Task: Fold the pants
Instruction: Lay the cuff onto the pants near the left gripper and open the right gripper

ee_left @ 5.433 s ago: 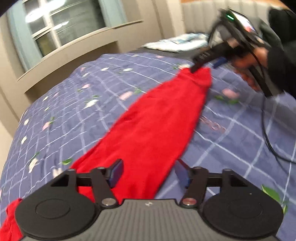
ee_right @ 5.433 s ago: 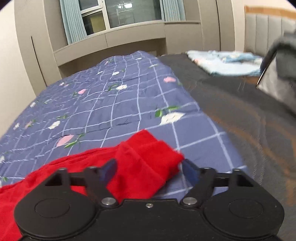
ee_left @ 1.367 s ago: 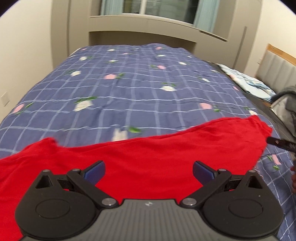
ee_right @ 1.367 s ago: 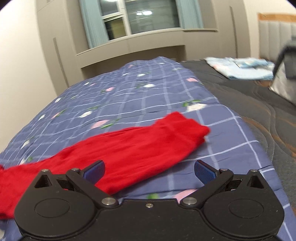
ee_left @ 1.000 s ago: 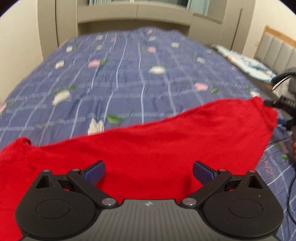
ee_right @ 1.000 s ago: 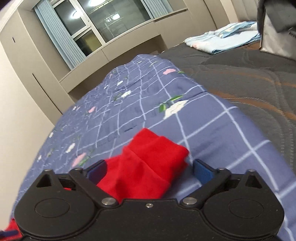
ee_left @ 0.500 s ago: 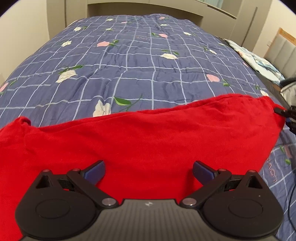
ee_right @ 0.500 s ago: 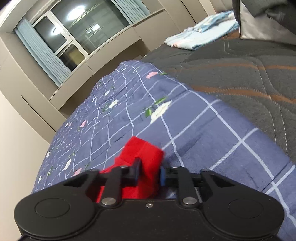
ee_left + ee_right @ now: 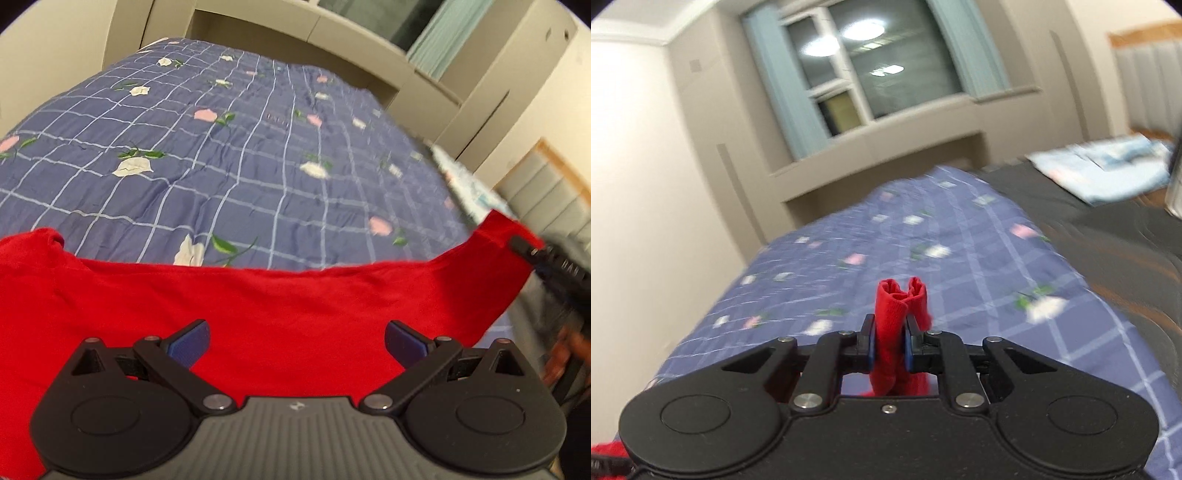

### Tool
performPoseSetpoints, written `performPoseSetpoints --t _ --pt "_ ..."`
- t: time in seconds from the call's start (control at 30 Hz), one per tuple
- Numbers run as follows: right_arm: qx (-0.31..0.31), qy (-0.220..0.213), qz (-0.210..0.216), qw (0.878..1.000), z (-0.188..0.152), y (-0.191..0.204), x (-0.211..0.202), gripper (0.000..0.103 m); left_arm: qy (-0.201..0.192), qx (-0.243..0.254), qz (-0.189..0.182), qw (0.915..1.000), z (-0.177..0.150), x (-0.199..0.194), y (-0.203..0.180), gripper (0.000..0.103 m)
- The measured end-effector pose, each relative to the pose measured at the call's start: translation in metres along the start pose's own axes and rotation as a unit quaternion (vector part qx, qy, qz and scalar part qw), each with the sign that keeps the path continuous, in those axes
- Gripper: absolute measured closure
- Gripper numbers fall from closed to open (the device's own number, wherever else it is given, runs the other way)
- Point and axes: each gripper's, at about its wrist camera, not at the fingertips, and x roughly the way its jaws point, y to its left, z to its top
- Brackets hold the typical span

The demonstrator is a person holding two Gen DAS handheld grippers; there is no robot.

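Between the blue pads of the right gripper a bunched end of the red pants is pinched, the cloth sticking up beyond the fingertips in a small crumpled knot; the jaws stand narrow with the fabric squeezed between them. From the left wrist view this same end shows at the far right, raised off the bed with the black finger of the right gripper clamped to it. The left gripper stands wide, its pads apart and nothing between them, hovering just above the middle of the pants, which stretch in one long band across and under it, from a rumpled end far to its left to the lifted end on its right. Beyond the pants lies the blue checked floral quilt, and off to the right gripper's far right a pale folded cloth rests on a dark grey blanket.

As I judge it, the pants look already laid leg on leg into one strip, and the crosswise fold is only starting: one end is gripped and raised, nothing yet laid over. Carrying that end across to the other, setting it down and smoothing remain.
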Motion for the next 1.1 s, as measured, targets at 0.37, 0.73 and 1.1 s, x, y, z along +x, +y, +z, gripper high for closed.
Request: performPoseSetpoints --t 0.37,0.73,1.1 --pt "-0.076 0.021 0.074 0.994 -0.075 0.142 -0.029 0.088 -0.044 -0.082 -0.045 0.9946 0.0 -0.038 0.044 0.001" --pt "-0.184 0.096 0.037 0.978 -0.176 0.204 -0.024 0.087 -0.035 -0.112 -0.022 0.9928 -0.016 -0.039 0.083 0.001" --pt "-0.172 0.072 0.046 0.981 -0.183 0.19 -0.054 0.026 -0.01 -0.092 -0.033 0.9952 -0.028 -0.023 0.071 0.001"
